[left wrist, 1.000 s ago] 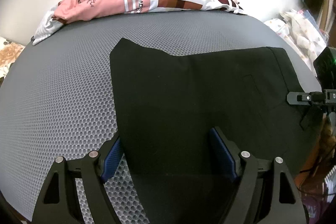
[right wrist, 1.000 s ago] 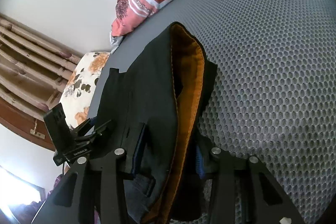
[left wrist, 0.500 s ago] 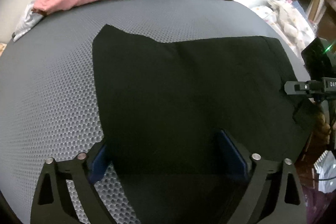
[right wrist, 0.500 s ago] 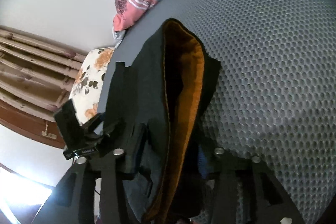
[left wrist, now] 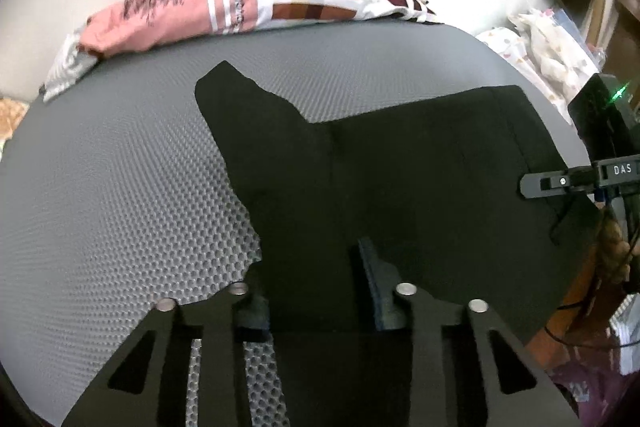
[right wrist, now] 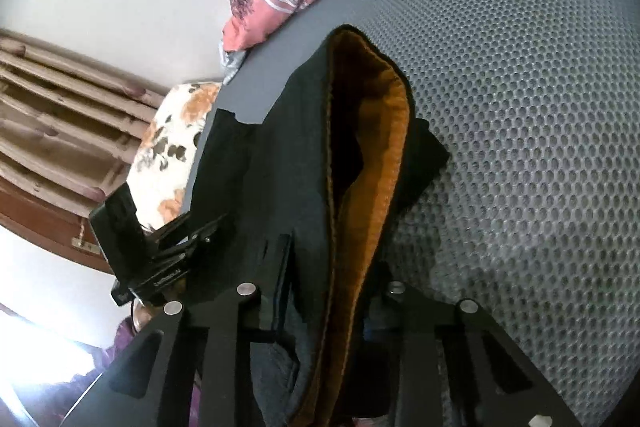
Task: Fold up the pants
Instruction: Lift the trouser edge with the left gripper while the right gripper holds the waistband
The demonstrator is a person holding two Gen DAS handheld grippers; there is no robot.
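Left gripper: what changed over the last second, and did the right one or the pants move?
The left gripper had its jaws spread wide over the near edge of the black pants; they are now closing, with that edge between them. The right gripper is closing too, with the orange-lined waistband between its jaws. The pants lie as before on the grey mat; the pillow is unmoved.

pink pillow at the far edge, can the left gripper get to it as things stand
Probably not right away: the left gripper is closing, its fingers on the near edge of the black pants. The pink pillow lies beyond them, across bare grey mattress.
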